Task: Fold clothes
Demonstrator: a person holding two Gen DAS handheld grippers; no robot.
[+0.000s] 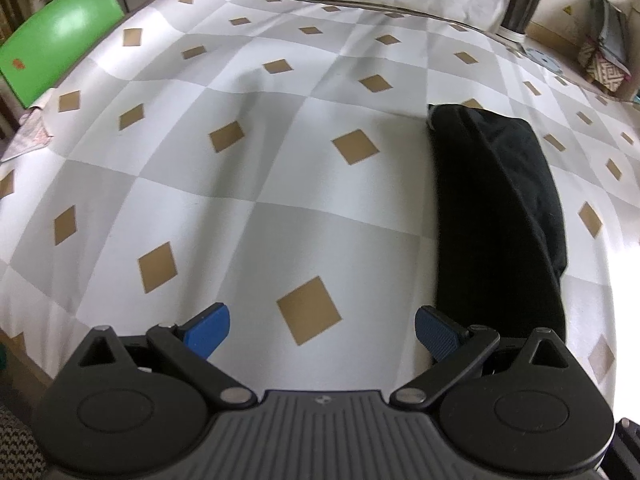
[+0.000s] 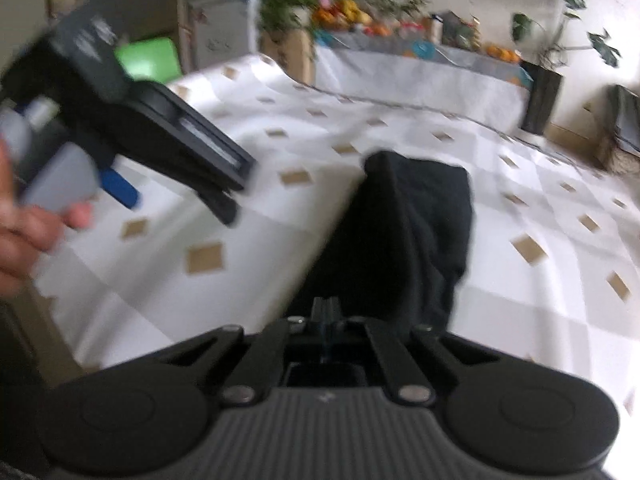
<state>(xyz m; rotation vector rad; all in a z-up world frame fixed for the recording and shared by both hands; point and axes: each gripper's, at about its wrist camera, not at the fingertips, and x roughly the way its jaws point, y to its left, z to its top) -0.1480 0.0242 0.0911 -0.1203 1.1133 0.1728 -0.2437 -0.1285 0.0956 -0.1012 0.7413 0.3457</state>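
The left hand-held gripper (image 1: pixel 322 330) hovers with its 2 blue fingertips (image 1: pixel 208 330) spread apart over the checkered table (image 1: pixel 240 168); a folded black garment (image 1: pixel 500 216) lies just right of it

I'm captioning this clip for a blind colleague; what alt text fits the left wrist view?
The open left gripper, blue-padded fingers spread and empty, hovers over a table covered in a white-and-grey checked cloth with tan diamonds. A folded black garment lies lengthwise to its right.
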